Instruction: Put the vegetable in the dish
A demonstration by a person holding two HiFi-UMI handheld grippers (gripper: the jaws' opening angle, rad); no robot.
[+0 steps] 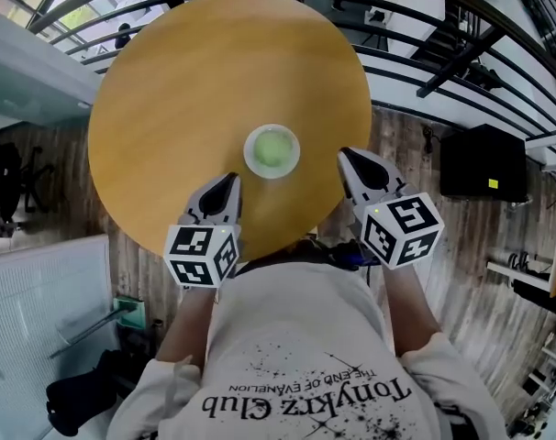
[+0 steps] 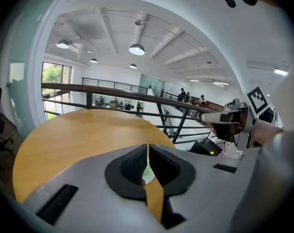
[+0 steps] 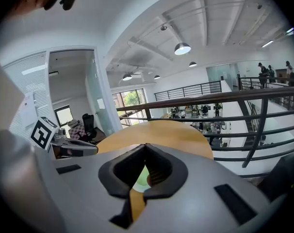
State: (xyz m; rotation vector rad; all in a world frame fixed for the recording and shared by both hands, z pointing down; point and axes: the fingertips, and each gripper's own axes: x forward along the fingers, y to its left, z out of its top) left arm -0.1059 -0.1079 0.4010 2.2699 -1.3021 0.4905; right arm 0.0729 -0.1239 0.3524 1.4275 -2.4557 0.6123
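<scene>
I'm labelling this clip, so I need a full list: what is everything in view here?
table: one, round, yellow-brown wood, middle of the head view
dish: one, white rim, on the table near the person's edge
green contents: pale green, inside the dish
railing: black, beyond the table
box: one, black, on the floor right of the table
shirt: one, pale, black print
left gripper: grey, jaws together, empty
right gripper: grey, jaws together, empty

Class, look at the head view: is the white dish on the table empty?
No, the white dish on the round table holds a pale green vegetable.
</scene>
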